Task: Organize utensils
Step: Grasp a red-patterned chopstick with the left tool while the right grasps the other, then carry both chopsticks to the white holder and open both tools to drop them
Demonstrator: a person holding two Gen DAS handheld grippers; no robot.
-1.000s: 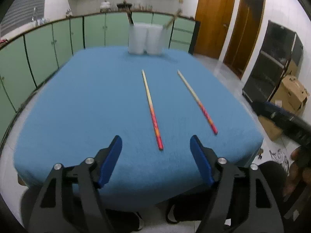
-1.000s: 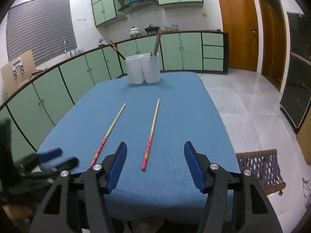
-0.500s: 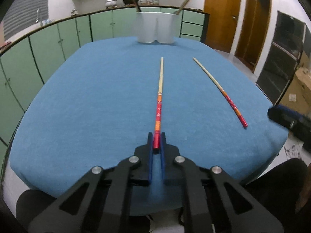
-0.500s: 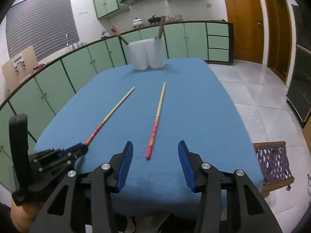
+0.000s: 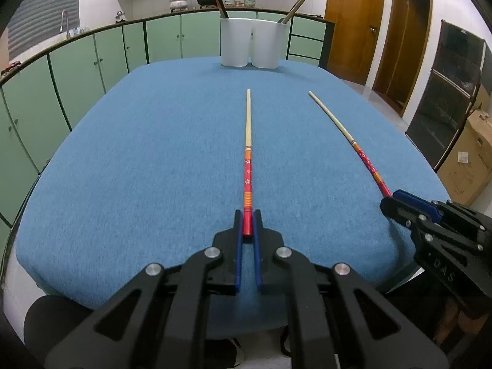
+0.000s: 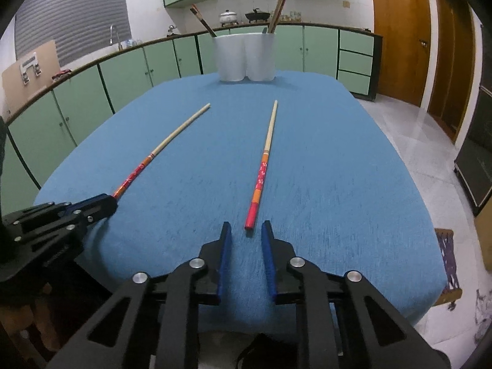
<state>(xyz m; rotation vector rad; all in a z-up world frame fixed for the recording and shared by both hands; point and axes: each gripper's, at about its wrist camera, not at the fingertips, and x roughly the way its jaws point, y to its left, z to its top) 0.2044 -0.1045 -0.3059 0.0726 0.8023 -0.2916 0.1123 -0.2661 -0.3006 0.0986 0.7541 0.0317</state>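
Blue cloth covered the whole bench (image 5: 129,160), filling the middle of both views. At its far edge, top centre of each frame, stood two white holders (image 5: 249,42) touching side by side, each with dark utensils leaning out of it.

Two chopsticks lay lengthwise on the cloth, well apart, pale wood at the far ends and red-and-orange paint at the near ends. The left chopstick (image 5: 247,160) ran up the centre of the left wrist view. The right chopstick (image 6: 263,166) lay centre in the right wrist view, slanting slightly.

The left claw (image 5: 247,226), low in its frame, was clenched on the painted end of the left chopstick, blue pads pinching its tip. The right claw (image 6: 246,236) sat level just short of the right chopstick's red tip, its jaws parted narrowly on either side of the stick's line, gripping nothing as seen from its own camera; from the left wrist view, at right, it looked to reach the tip, though that angle was poor.

Such sticks were probably light, stiff and thin, and the painted ends likely slick, so a pinch at the very tip might let one pivot or droop; a hold slightly further up the painted part seemed safer. Both claws pointed forward along the bench, low and nearly flat to the cloth.
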